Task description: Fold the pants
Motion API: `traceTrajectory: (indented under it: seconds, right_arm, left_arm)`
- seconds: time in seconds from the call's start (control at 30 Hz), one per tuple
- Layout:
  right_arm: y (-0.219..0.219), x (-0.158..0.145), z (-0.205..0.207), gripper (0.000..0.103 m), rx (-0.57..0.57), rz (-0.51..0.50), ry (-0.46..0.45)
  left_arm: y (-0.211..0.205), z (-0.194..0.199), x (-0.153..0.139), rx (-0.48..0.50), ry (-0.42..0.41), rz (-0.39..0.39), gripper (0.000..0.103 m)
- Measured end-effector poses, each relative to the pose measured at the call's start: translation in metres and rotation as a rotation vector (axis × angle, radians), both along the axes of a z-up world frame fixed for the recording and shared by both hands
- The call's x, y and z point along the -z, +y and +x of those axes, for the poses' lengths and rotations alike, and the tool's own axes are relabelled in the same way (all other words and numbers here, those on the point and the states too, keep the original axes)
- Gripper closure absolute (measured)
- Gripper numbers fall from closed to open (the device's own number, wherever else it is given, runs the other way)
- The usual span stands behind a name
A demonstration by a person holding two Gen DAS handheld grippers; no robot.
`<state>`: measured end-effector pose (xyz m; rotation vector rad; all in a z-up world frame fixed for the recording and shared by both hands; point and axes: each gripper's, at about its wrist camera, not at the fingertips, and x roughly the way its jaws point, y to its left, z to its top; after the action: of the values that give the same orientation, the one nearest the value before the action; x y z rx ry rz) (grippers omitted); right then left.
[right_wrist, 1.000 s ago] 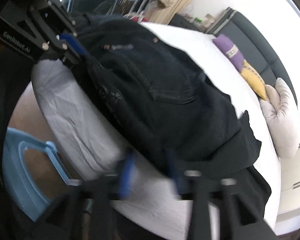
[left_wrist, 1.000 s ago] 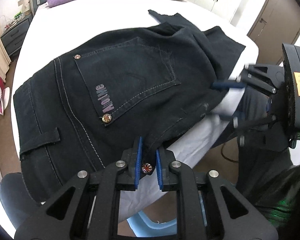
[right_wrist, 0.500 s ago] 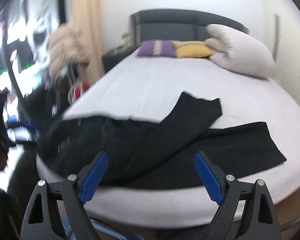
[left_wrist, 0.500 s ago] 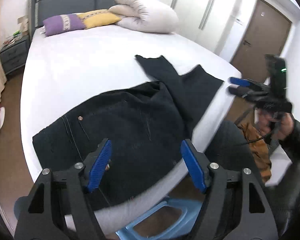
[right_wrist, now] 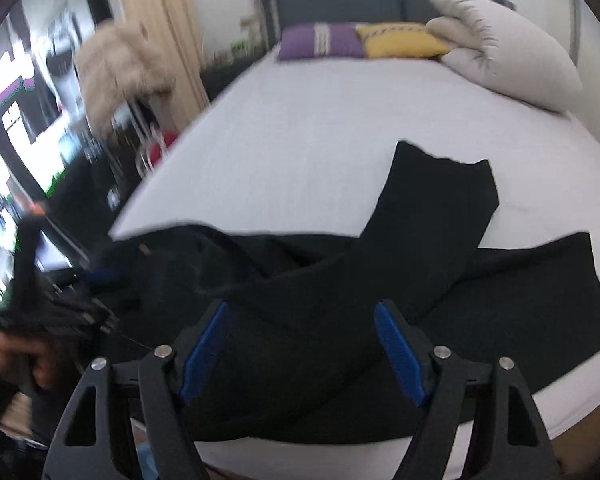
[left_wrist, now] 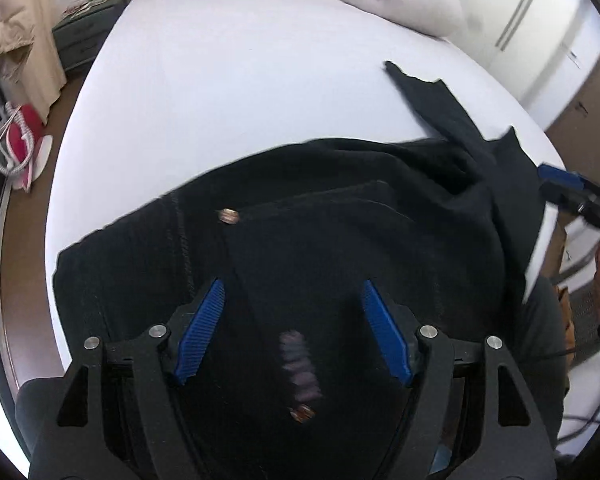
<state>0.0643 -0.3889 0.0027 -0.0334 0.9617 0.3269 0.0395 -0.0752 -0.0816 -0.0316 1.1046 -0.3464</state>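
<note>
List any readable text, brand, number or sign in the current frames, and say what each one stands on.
No text can be read in either view.
Back pocket of the pants: a pale purple print in the left wrist view, too blurred to read.
Screen at the left of the right wrist view: bright shapes only, smeared, unreadable.
Purple pillow: a pale patterned band, no letters discernible.

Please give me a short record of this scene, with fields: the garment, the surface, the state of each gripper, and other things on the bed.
garment: black pants, spread out, one leg crossed over the other
surface: white bed
left gripper: open, above the pants' seat
right gripper: open, above the legs
pillows: purple pillow, yellow pillow, folded white duvet
</note>
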Motion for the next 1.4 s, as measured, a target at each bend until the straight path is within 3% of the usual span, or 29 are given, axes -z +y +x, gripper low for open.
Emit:
traceTrajectory:
  seconds: [0.1, 0.2, 0.3, 0.43, 0.57, 0.67, 0.8, 0.9, 0.93, 1.0, 1.03, 1.13, 1.23, 1.4]
  right_arm:
    - [-0.013, 0.009, 0.020, 0.025, 0.064, 0.029, 0.037]
    - [-0.036, 0.006, 0.038, 0.025, 0.157, 0.056, 0.040]
    - [-0.049, 0.002, 0.066, 0.025, 0.194, 0.017, 0.052]
    - [-0.038, 0.007, 0.112, 0.025, 0.157, -0.066, 0.054]
    - [-0.028, 0.024, 0.164, 0.025, 0.178, -0.112, 0.078]
    - [-0.029, 0.049, 0.200, 0.025, 0.241, -0.150, 0.126]
    - [-0.047, 0.089, 0.230, 0.028, 0.370, -0.186, 0.231]
    - [-0.060, 0.096, 0.233, 0.035, 0.406, -0.136, 0.210]
    - [-0.062, 0.094, 0.234, 0.047, 0.405, -0.136, 0.196]
    - [-0.066, 0.089, 0.235, 0.087, 0.385, -0.139, 0.182]
    - [-0.070, 0.086, 0.235, 0.098, 0.390, -0.145, 0.180]
    - [-0.091, 0.069, 0.225, 0.098, 0.418, -0.103, 0.132]
    - [-0.128, 0.034, 0.194, 0.098, 0.495, -0.002, 0.018]
    - [-0.236, -0.015, 0.103, 0.098, 0.732, 0.271, -0.165]
  left_arm:
    - [0.000, 0.012, -0.005, 0.001, -0.008, -0.016, 0.033]
    - [-0.014, 0.019, -0.014, 0.065, -0.036, -0.046, 0.033]
    - [-0.040, 0.036, 0.001, 0.116, -0.010, 0.021, 0.033]
    - [-0.055, 0.069, 0.024, 0.102, 0.030, 0.061, 0.033]
    - [-0.056, 0.111, 0.029, 0.058, 0.046, 0.081, 0.032]
    - [-0.051, 0.139, 0.044, 0.031, 0.070, 0.044, 0.023]
    - [-0.051, 0.146, 0.049, 0.030, 0.021, 0.052, 0.020]
    - [-0.042, 0.147, 0.055, 0.021, 0.002, 0.048, 0.018]
    - [-0.043, 0.147, 0.057, 0.017, 0.000, 0.047, 0.017]
    - [-0.039, 0.144, 0.056, 0.013, -0.007, 0.053, 0.015]
    - [-0.042, 0.144, 0.056, 0.011, -0.008, 0.055, 0.014]
    - [-0.041, 0.147, 0.056, 0.007, -0.011, 0.056, 0.014]
    - [-0.038, 0.147, 0.055, 0.003, -0.014, 0.055, 0.014]
    - [-0.036, 0.151, 0.052, -0.013, -0.019, 0.055, 0.014]
